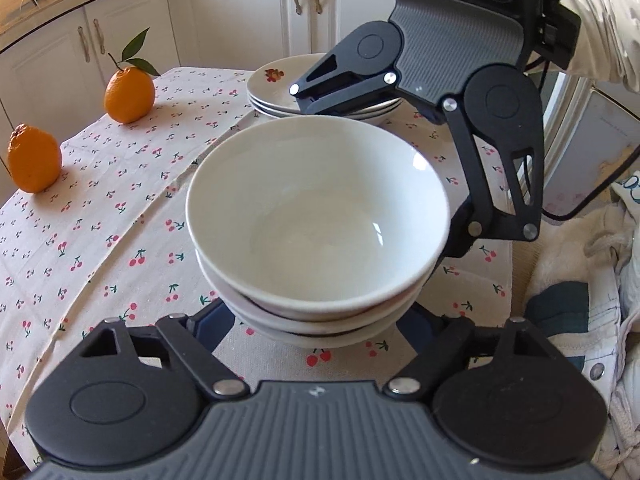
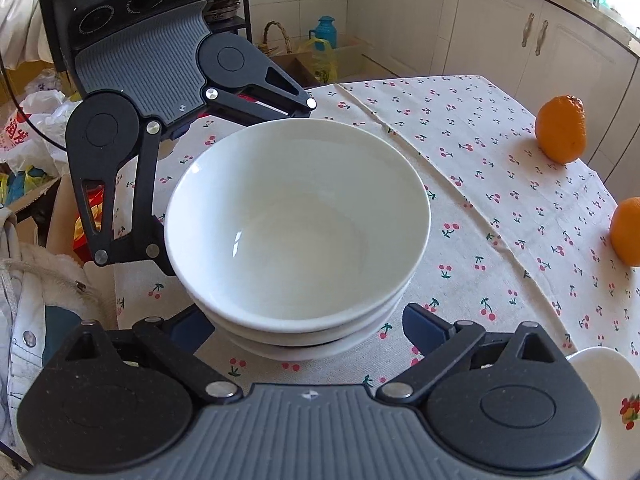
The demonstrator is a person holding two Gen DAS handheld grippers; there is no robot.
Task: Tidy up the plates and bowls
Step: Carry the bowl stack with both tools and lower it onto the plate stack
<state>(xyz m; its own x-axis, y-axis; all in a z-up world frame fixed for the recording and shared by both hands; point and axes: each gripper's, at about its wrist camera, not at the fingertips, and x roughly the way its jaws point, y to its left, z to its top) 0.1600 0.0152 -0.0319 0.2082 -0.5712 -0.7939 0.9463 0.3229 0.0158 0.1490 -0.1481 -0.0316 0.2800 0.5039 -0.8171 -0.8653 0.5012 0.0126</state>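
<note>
Three white bowls (image 1: 316,216) (image 2: 296,216) are nested in a stack on the cherry-print tablecloth (image 1: 100,220). My left gripper (image 1: 316,320) (image 2: 240,186) straddles the stack low down; its blue pads (image 1: 212,318) sit close beside the lowest bowl, and I see no firm press. From the opposite side my right gripper (image 2: 300,328) (image 1: 376,174) straddles the same stack, open, with cloth showing between its right pad (image 2: 424,328) and the bowls. A stack of white plates (image 1: 276,88) with a fruit motif lies behind the bowls; one plate rim (image 2: 612,392) shows in the right wrist view.
Two oranges (image 1: 130,94) (image 1: 34,158) stand on the cloth to the left in the left wrist view, on the right (image 2: 560,128) (image 2: 628,232) in the other. Pale clothing (image 1: 580,280) lies past the table's edge. White cabinets (image 1: 240,12) line the back wall.
</note>
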